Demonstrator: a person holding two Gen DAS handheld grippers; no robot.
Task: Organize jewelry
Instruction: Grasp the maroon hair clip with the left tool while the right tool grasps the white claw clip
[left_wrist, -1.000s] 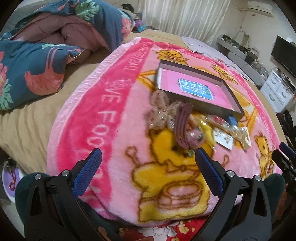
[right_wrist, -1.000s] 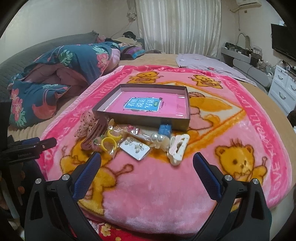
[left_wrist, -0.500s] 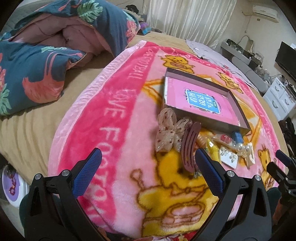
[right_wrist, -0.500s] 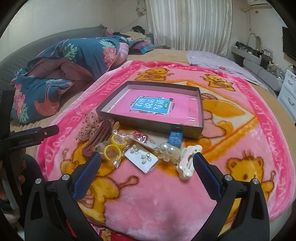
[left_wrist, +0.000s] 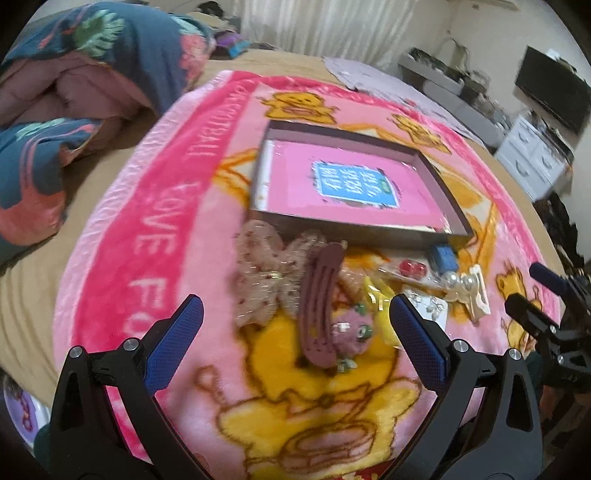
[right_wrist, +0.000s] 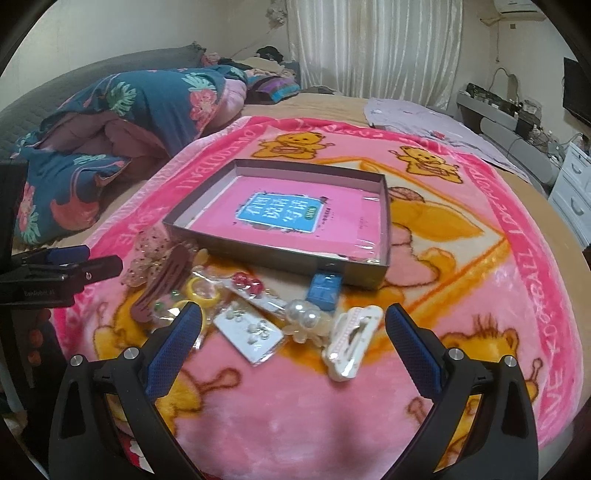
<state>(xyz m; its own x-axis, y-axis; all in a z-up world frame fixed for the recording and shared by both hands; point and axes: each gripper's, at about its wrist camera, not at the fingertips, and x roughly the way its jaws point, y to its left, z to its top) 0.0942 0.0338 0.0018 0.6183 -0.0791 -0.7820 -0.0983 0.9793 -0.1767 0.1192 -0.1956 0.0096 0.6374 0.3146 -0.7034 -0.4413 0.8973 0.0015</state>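
Observation:
A shallow grey box (left_wrist: 343, 230) (right_wrist: 258, 253) with a pink bottom lies on the pink blanket. In front of it is a heap of hair things: a lace bow (left_wrist: 266, 273) (right_wrist: 147, 254), a dark mauve hair clip (left_wrist: 317, 302) (right_wrist: 162, 284), yellow rings (right_wrist: 201, 291), an earring card (right_wrist: 247, 332), a pearl clip (right_wrist: 304, 319), a white claw clip (right_wrist: 351, 339), a small blue box (right_wrist: 324, 290). My left gripper (left_wrist: 295, 332) is open over the mauve clip. My right gripper (right_wrist: 293, 334) is open over the pearl clip and card.
The pink bear blanket (right_wrist: 480, 258) covers a bed. A rolled floral quilt (right_wrist: 110, 122) lies at the left. A white dresser (right_wrist: 572, 199) and a TV (left_wrist: 550, 99) stand at the right. The other gripper shows at each view's edge (left_wrist: 543, 317) (right_wrist: 55, 273).
Both grippers have moved forward and closer to the heap of hair things. Both stay open and empty.

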